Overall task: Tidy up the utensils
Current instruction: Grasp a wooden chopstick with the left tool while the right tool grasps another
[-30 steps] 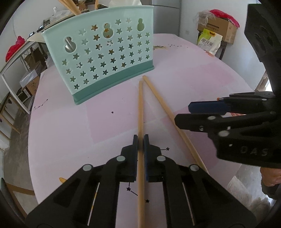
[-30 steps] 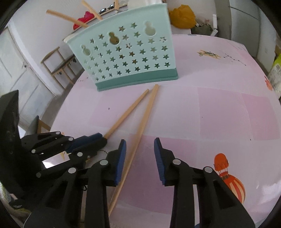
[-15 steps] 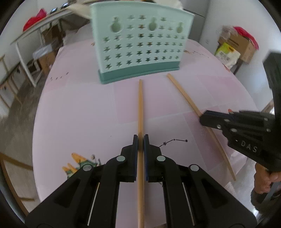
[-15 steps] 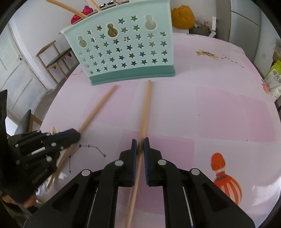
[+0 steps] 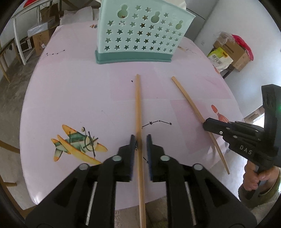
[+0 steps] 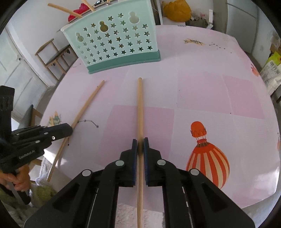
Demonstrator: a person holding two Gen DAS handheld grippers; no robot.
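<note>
A: Status?
B: Two chopsticks out on the table point(image 5: 70, 98), near side of the caddy point(image 5: 140, 35). Right gripper point(image 6: 140, 143) clamps the right chopstick point(image 6: 140, 108); left gripper point(image 5: 140, 140), jaws opening, straddles the left chopstick point(image 5: 138, 105).
A: Done?
B: Some sticks point(image 6: 65, 10) already stand in caddy; these remain.

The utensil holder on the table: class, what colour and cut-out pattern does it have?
Mint-green utensil holder with star cut-outs and a darker teal base, clearest in the right wrist view.
</note>
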